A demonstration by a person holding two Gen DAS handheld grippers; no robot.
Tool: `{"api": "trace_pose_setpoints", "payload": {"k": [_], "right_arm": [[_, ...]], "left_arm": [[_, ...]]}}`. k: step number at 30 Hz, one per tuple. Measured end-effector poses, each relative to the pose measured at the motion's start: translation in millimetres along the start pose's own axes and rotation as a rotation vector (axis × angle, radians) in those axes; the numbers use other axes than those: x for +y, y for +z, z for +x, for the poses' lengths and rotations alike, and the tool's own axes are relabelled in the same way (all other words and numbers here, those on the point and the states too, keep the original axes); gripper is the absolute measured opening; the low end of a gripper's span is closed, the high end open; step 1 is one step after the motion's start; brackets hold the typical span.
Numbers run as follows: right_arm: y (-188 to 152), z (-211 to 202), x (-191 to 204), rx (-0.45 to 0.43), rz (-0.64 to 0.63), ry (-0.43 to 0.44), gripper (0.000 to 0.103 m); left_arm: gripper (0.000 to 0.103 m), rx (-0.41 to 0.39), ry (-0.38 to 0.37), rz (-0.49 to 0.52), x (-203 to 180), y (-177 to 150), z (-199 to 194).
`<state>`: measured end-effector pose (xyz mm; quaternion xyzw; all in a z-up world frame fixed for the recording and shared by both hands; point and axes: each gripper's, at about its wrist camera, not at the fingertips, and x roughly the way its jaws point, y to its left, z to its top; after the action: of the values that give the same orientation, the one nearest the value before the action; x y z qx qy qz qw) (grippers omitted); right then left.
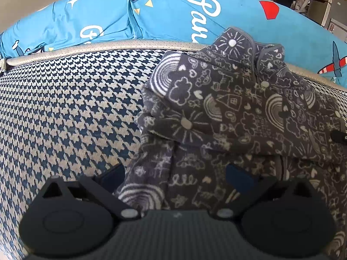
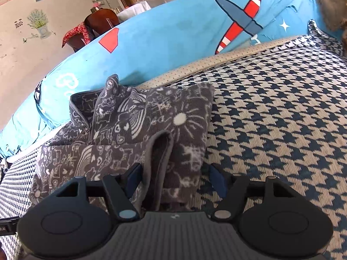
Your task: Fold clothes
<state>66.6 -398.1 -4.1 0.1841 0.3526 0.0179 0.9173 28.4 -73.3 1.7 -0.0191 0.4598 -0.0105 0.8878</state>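
Lying near the houndstooth cushion's [image 1: 65, 99] back edge, one grey doodle-print garment [image 1: 227, 112] sits partly folded. Both grippers, left gripper [image 1: 175, 175] and right gripper [image 2: 175, 179], gape around its hem. Blue cover [image 1: 164, 15] lettering: unreadable.

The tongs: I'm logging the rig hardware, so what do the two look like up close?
Both match. The left tongs and right tongs have a ribbed dark grey body, two round black housings, black angled link arms on silver-grey pivot pins, and dark blue pads on the fingertips. A small pale mark sits at the body's centre. No cables, hands or sleeves show.
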Motion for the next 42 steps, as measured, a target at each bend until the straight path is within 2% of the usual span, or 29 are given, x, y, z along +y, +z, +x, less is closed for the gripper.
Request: {"api": "trace_pose_setpoints", "payload": {"k": [3,8,11,17,22,36,42], "right_arm": [[0,3,1,-0.012,-0.013,0.009,0.069],[-1,8,3,-0.008,-0.007,0.051,0.045],[-1,8,6,-0.006,-0.007,0.065,0.037],[1,4,17,-0.03,-0.033,0.039,0.032],[4,-8,41,-0.082,-0.093,0.031,0.03],[-6,-24,155,-0.225,-0.35,0.098,0.027],[-32,-13,218,-0.259,-0.551,0.126,0.027]], "left_arm": [[0.103,0.008,-0.005,-0.003,1,-1,2],[0.103,0.013,-0.007,-0.001,1,-2,4],[0.103,0.014,-0.005,0.001,1,-2,5],[0.103,0.011,0.002,0.0,2,-2,4],[0.103,0.009,0.019,-0.016,10,-2,6],[0.103,-0.009,0.049,-0.091,49,-2,-2],[0.103,-0.018,0.064,-0.142,74,-3,-9]]}}
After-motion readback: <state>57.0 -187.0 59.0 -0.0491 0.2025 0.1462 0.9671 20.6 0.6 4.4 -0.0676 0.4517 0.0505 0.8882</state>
